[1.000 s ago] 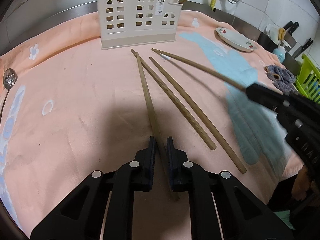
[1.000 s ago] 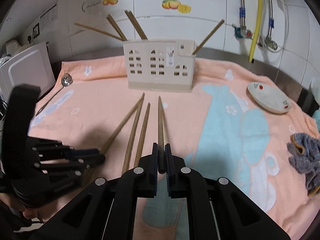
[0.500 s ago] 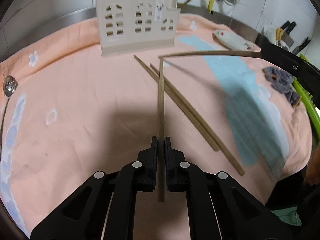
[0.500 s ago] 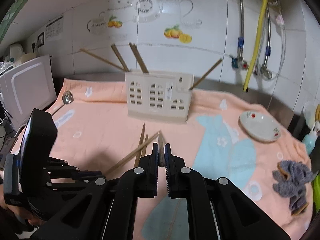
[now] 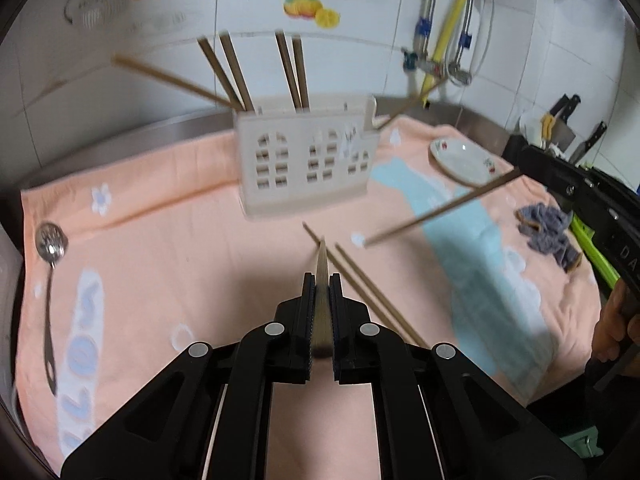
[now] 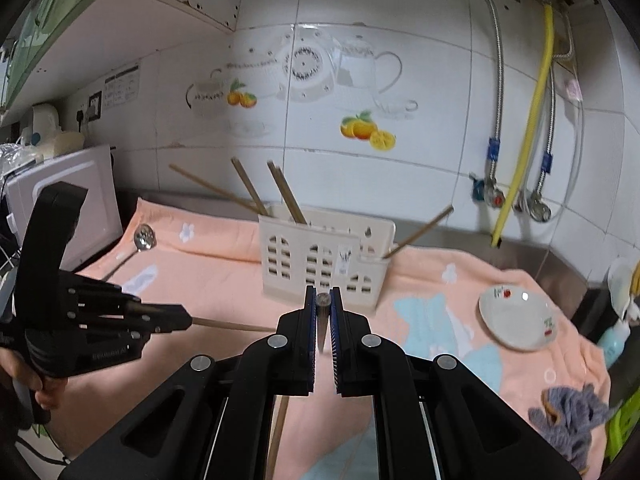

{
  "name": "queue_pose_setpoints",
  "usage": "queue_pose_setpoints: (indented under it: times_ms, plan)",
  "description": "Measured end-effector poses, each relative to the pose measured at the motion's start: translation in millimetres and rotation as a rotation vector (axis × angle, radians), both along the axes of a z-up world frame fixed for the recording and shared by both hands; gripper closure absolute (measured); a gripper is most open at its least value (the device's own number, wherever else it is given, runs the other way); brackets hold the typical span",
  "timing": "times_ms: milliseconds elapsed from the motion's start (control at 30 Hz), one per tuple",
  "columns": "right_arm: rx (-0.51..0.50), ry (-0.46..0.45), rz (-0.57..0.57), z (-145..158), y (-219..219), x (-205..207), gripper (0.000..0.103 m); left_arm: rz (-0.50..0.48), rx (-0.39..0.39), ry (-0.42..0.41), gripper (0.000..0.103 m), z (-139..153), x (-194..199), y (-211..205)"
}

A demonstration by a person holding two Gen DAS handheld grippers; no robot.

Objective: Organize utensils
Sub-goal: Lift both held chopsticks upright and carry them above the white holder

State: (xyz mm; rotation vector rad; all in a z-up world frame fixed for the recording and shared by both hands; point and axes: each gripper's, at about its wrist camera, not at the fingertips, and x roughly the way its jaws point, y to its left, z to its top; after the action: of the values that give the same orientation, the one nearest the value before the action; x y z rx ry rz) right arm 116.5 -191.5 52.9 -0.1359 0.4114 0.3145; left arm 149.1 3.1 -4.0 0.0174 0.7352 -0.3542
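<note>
A cream utensil holder (image 5: 306,164) with arched holes stands at the back of the peach towel and holds several wooden chopsticks; it also shows in the right wrist view (image 6: 324,262). My left gripper (image 5: 321,280) is shut on a chopstick (image 5: 322,258), lifted and pointing towards the holder. My right gripper (image 6: 322,296) is shut on another chopstick (image 6: 322,300), seen end-on; in the left wrist view that chopstick (image 5: 440,208) slants down to the left from the right gripper. Two chopsticks (image 5: 372,300) lie on the towel.
A slotted metal spoon (image 5: 50,248) lies at the towel's left edge. A white saucer (image 5: 466,160) and a grey rag (image 5: 548,232) are on the right. Knives (image 5: 568,120) and a green rack (image 5: 592,252) stand far right. A white appliance (image 6: 68,208) stands left.
Both grippers have lifted their chopsticks off the towel and tilted up towards the holder. The two other chopsticks stay on the towel.
</note>
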Motion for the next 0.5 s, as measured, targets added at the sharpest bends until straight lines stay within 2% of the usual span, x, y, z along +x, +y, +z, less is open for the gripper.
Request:
queue_pose_setpoints:
  times_ms: [267,500]
  plan:
    - [-0.007,-0.109,0.025,45.2,7.1,11.9,0.097,-0.019,0.014,-0.067,0.097,45.5,18.1,5.0]
    - [-0.006,-0.225,0.034,85.5,16.6,23.9,0.097,-0.026,0.012,-0.16,0.097,93.3,23.5,8.3]
